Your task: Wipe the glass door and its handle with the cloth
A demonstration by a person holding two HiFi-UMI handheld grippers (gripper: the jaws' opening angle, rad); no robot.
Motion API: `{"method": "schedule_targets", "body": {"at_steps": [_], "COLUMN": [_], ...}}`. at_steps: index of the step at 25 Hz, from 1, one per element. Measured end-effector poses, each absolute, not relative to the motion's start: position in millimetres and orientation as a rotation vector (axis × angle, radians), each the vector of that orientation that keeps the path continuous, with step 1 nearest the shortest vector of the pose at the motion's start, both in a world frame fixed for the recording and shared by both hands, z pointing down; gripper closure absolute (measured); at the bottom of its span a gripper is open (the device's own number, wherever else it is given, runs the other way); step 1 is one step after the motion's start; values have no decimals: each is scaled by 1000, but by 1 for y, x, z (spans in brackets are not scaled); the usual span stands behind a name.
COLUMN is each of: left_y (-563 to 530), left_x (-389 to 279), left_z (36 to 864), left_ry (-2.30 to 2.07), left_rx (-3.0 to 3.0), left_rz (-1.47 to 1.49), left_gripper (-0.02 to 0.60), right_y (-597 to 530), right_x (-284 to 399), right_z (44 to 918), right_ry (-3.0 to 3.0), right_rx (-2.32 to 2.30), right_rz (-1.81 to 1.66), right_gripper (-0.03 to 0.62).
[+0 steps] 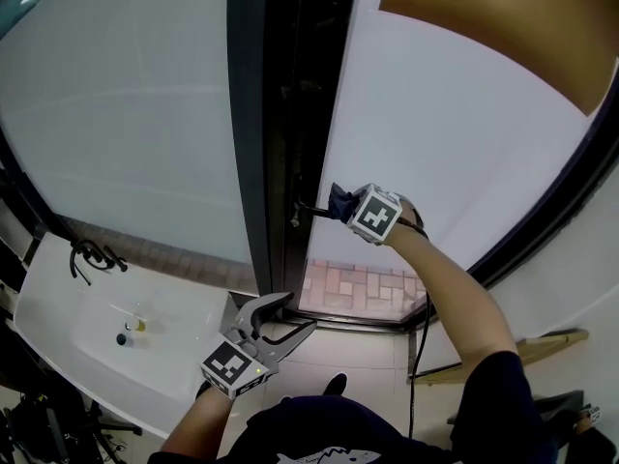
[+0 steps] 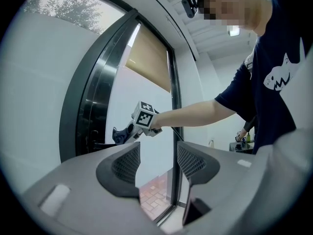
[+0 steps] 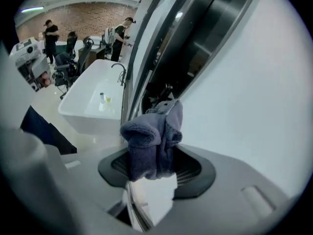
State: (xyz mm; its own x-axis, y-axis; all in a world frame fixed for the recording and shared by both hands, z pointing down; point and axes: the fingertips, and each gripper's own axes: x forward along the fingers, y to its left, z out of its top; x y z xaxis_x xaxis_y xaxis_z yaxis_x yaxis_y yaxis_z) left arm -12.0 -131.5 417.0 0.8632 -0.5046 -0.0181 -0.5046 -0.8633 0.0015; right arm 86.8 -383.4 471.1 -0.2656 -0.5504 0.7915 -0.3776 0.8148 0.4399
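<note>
Fingers (image 3: 191,169) of the right gripper (image 3: 155,166): clamped around a bunched dark cloth (image 3: 154,133), most of it bulging out ahead of the pads. Meets the door handle (image 1: 306,209) just ahead of that bulge, toward the dark frame (image 1: 280,114), either touching or just short of it (hard to tell from any view). Looks like a short lever lying level, free end pointing at the cloth, so probably calls for a stroke along that axis, frame-ward and back. Puts the frosted glass door (image 1: 455,153) on the far side of the right gripper from the frame, broad and flat beside the cloth, within easy sweep afterwards. Leaves the left gripper (image 1: 283,317) low and well apart from the handle, above the floor beside the white sink (image 1: 58,303), jaws spread with nothing between them. Makes the right hand the nearer by far.
</note>
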Motion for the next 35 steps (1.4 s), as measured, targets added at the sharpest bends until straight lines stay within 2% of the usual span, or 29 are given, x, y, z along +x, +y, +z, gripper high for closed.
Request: {"method": "schedule_targets", "body": {"at_steps": [5, 12, 15, 22, 35], "left_y": [-129, -131, -131, -133, -134], "left_x": [-9, -16, -23, -35, -4], "left_z": [419, 424, 423, 434, 432], "left_ry": [803, 828, 865, 900, 729], "left_rx": [-3035, -3020, -3020, -3038, -3060], "left_rz": [39, 34, 47, 24, 53], "left_gripper": [350, 348, 348, 348, 348], "right_y": [-383, -370, -378, -381, -363], "right_x": [89, -24, -46, -34, 59], "right_z": [450, 447, 473, 494, 499], "right_ry": [-1781, -1793, -1654, -1398, -1343], "right_rx": [743, 647, 597, 544, 583], "right_rz": [-506, -911, -1062, -1360, -1283], "right_gripper": [393, 392, 393, 393, 393]}}
